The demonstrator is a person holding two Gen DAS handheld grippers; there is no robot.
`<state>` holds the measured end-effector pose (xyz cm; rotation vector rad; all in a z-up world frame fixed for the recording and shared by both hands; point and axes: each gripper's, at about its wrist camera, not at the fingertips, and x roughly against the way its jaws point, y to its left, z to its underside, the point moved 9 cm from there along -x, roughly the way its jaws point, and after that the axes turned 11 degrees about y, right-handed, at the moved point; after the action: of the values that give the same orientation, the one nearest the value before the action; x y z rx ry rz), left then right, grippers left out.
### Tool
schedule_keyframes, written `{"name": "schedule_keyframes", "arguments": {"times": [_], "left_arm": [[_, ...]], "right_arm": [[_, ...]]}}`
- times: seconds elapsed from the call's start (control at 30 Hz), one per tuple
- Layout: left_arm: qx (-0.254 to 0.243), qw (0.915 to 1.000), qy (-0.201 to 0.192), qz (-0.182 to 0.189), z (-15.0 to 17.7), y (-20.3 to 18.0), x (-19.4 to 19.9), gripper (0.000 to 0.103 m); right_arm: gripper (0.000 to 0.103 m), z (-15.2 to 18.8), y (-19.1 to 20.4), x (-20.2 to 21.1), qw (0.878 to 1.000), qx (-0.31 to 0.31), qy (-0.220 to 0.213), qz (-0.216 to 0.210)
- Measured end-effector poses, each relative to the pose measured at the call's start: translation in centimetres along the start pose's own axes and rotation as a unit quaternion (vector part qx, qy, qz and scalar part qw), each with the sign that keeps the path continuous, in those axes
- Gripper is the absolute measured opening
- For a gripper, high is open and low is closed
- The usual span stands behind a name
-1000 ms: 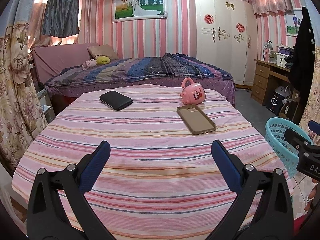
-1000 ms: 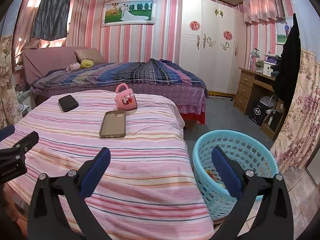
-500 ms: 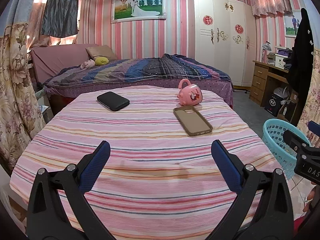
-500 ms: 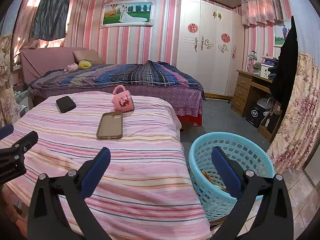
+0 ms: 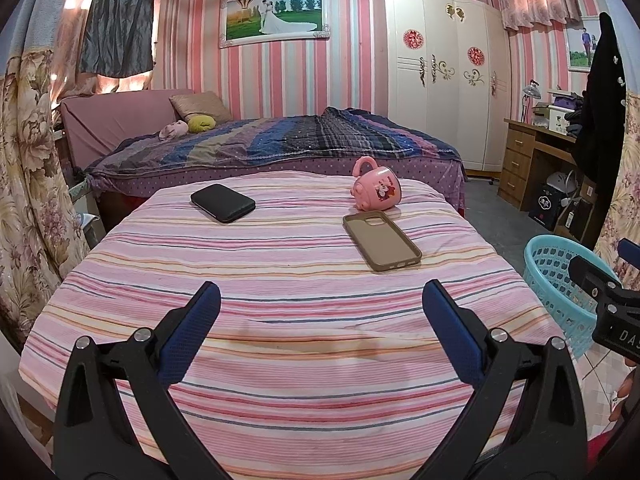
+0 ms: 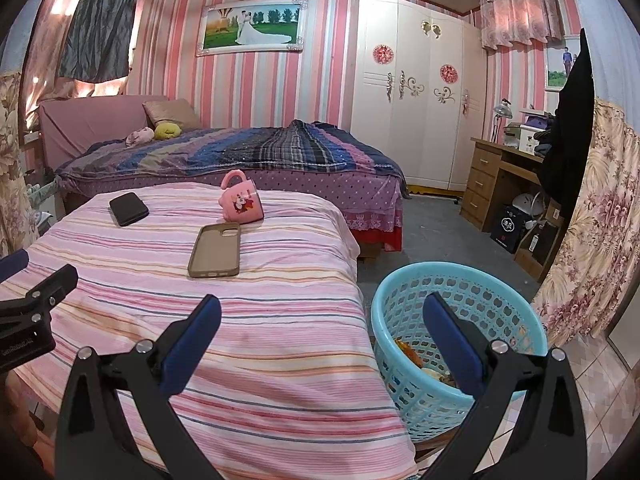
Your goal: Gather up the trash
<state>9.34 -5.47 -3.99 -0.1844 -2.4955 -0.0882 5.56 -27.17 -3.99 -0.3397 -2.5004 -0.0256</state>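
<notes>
A light blue plastic basket (image 6: 460, 332) stands on the floor right of the striped table (image 6: 248, 320), with scraps of trash (image 6: 412, 354) at its bottom. My right gripper (image 6: 320, 308) hovers open over the table's right edge and the basket, holding nothing. My left gripper (image 5: 320, 294) is open and empty above the near part of the table (image 5: 280, 280). The basket (image 5: 556, 280) shows at the right edge of the left wrist view, partly behind the other gripper. A pink mug (image 5: 376, 190), a brown phone case (image 5: 382, 240) and a black phone (image 5: 222, 203) lie farther back.
Behind the table is a bed with a dark plaid cover (image 5: 280, 144). A white wardrobe (image 6: 416, 92) and a wooden desk (image 6: 500, 184) line the right wall. Floral curtains (image 6: 592, 240) hang close to the basket on the right, and another (image 5: 28, 184) on the left.
Both views have shifted slightly, with the table items and basket sitting a little lower and nearer the left. Both grippers have stayed open and empty.
</notes>
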Motion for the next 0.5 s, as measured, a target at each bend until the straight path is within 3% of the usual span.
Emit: {"name": "schedule_keyframes", "arguments": {"times": [0.5], "left_arm": [[0.001, 1.0000, 0.000, 0.000, 0.01, -0.13, -0.05, 0.098]], "right_arm": [[0.099, 0.00, -0.21, -0.02, 1.000, 0.000, 0.000, 0.002]]}}
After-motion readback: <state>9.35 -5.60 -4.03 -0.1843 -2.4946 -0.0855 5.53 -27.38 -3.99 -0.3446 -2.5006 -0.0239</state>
